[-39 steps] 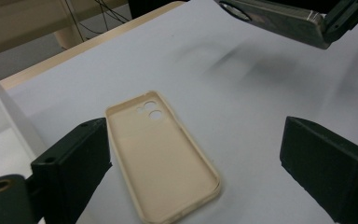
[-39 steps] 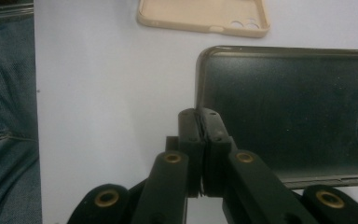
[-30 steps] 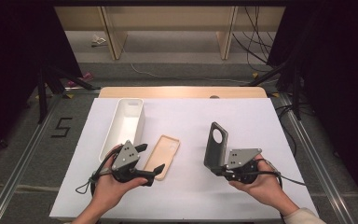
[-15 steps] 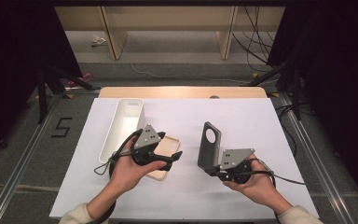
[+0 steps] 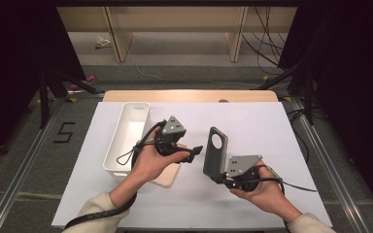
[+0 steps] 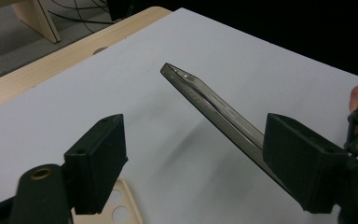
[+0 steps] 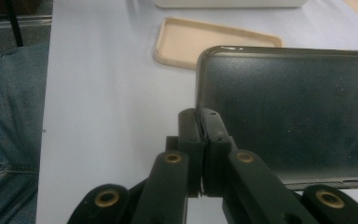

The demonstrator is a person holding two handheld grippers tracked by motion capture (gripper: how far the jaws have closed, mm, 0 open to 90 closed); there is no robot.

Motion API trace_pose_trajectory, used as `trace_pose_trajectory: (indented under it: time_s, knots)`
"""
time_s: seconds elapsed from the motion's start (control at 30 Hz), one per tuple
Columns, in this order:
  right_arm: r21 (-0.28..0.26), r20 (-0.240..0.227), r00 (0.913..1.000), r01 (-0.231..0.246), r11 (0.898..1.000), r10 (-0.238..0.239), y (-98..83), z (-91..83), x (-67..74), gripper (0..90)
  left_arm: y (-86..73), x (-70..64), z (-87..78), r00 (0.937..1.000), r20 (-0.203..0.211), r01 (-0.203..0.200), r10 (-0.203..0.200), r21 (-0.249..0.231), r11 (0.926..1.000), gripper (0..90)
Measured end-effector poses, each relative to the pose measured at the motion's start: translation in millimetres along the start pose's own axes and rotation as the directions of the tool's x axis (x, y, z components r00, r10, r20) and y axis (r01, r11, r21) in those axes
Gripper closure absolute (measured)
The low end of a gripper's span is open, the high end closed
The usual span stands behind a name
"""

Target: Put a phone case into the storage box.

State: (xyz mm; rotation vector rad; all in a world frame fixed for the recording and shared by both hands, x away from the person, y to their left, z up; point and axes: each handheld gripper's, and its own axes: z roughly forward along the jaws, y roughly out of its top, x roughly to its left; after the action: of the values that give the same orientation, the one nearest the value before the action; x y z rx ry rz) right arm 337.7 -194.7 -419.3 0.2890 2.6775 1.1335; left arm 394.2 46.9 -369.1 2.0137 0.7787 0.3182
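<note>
You can read one sign here: a black numeral "5" (image 5: 65,132) marked on the grey floor (image 5: 24,145) to the left of the table, seen in the high view. Nothing legible stands on anything else, and you will find no brand or label in either gripper view.

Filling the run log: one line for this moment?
right gripper: shut on dark phone case, held upright | left gripper: open, closing, fingers empty, near it | beige phone case: on table
</note>
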Motion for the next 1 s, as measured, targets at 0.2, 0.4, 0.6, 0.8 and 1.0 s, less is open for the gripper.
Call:
trace_pose_trajectory:
  time_s: [0.2, 0.4, 0.6, 0.8, 1.0]
  knots:
    - [0.001, -0.005, 0.9999, 0.009, 1.0, -0.009, 2.2, 2.6, 1.2, 89.4, 10.6, 5.4, 13.5, 0.9998, -0.009, 0.021, -0.021, 0.037, 0.9991, 25.8]
    - [0.002, -0.013, 0.9996, 0.024, 1.0, -0.024, 6.0, 6.1, 3.6, 89.4, 22.6, 8.9, 29.2, 0.999, -0.007, 0.044, -0.044, 0.074, 0.9963, 30.2]
    - [0.004, -0.014, 0.9993, 0.034, 0.999, -0.034, 7.7, 7.7, 4.9, 89.3, 31.4, 12.6, 45.2, 0.9981, 0.003, 0.061, -0.062, 0.125, 0.9903, 36.4]
    - [0.008, -0.014, 0.9985, 0.052, 0.999, -0.052, 9.7, 8.3, 6.8, 89.4, 35.7, 16.2, 56.7, 0.9975, -0.009, 0.07, -0.07, 0.186, 0.9799, 42.5]
    - [0.009, -0.009, 0.998, 0.063, 0.998, -0.063, 11.6, 8.7, 9.3, 89.4, 34.3, 19.4, 63.8, 0.9946, -0.019, 0.103, -0.102, 0.232, 0.9672, 48.2]
